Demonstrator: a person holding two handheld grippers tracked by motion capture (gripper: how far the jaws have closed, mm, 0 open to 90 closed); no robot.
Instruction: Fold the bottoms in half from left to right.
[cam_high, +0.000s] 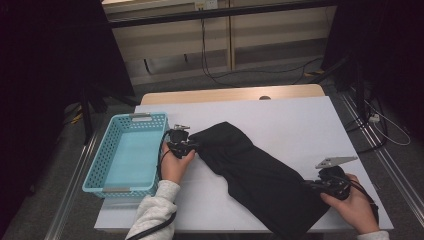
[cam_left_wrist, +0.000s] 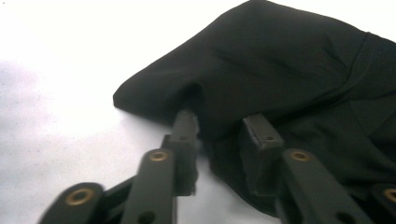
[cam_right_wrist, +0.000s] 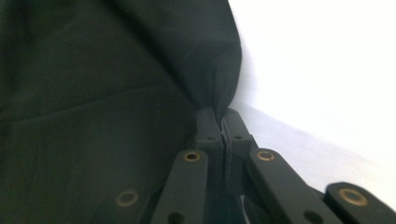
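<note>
A black garment (cam_high: 250, 170) lies spread diagonally over the white table (cam_high: 300, 120), from its centre to the front right. My left gripper (cam_high: 192, 146) is at the garment's upper left corner. In the left gripper view its jaws (cam_left_wrist: 223, 127) stand apart with a fold of the black cloth (cam_left_wrist: 280, 60) between them, and the pads do not press on it. My right gripper (cam_high: 309, 185) is at the garment's lower right edge. In the right gripper view its jaws (cam_right_wrist: 219, 119) are pinched together on the edge of the cloth (cam_right_wrist: 93, 93).
A light blue perforated basket (cam_high: 98, 162) sits at the table's left edge, just left of my left hand. Bare white tabletop extends behind the garment and to its right. Cables lie on the floor beyond the table.
</note>
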